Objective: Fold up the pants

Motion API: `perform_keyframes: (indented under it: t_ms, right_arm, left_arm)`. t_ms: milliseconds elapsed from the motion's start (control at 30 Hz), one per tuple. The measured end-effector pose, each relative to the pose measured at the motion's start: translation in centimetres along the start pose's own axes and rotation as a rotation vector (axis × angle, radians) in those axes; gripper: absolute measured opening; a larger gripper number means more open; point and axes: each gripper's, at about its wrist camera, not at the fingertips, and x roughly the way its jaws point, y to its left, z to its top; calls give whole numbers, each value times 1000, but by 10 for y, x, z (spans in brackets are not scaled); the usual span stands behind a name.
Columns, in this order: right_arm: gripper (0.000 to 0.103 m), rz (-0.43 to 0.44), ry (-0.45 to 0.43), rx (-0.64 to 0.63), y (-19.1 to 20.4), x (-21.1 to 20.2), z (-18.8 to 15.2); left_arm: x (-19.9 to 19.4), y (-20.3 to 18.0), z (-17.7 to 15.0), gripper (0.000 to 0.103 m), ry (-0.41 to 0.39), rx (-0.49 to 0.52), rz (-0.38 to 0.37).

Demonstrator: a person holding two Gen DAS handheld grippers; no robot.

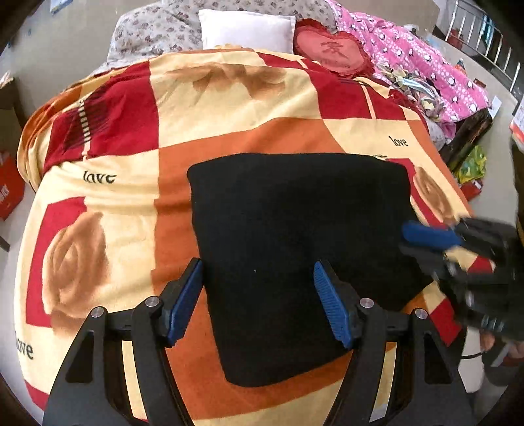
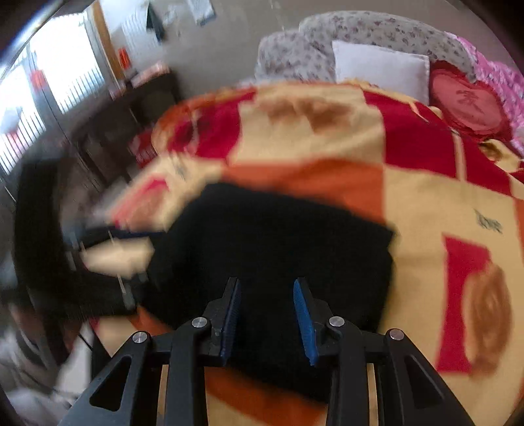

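On the bed, in the middle of the red, orange and cream blanket (image 1: 229, 98), the black pants (image 1: 294, 245) lie as a compact, nearly rectangular block with flat edges and no leg trailing out, so the folding looks finished or very near it. The left gripper (image 1: 258, 288) hangs just above the near part of the block with its jaws spread wide, the blue pads (image 1: 330, 304) well apart and nothing between them. The right gripper (image 2: 267, 304) is over the same cloth from the right side; its jaws stand apart too, somewhat narrower, and empty. The right wrist view is smeared by motion, so fine detail there cannot be read, though in the left wrist view the right tool shows at the right edge of the pants, blurred.

By my reading, the step in hand is the close of the last fold: both tools free, the bundle set down. What comes next calls for little: a check that the layers sit square, perhaps a light press on the top to flatten it, or one more fold across if a smaller packet is wanted. The cloth is dark and shows no seam or crease, so the layer count cannot be told. At the head of the bed sit a white pillow (image 1: 245, 29) and a red heart cushion (image 1: 330, 49), well apart from the work
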Motion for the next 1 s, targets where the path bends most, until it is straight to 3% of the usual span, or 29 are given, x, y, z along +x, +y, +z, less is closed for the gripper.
perform_keyframes:
  t_ms: [167,400,500,633,900,1000]
  right_arm:
    - [32,-29,-51,78,-23,-9,-20]
    - [36,-18,-87,150,-32,-24,-7]
    - [36,-19,-72,135,-26,-16,-5]
    - [40,-89,-49,112,-27,7,-1]
    - [44,-55,-49,170,-41,2,8]
    - [51,-40,-63,217,-52,-2,3]
  left_arm:
    - [3,-1,0,73,-3,-23,-12]
    - [-3,0,1,73,-12,-60,10]
    - [-3,-1,2,73,-16,-63,20]
    - [3,-1,3,73,-10,-71,19]
    - [5,7,5,75,-6,-125,-4]
    - [2,8,5,75,-11,-128,1]
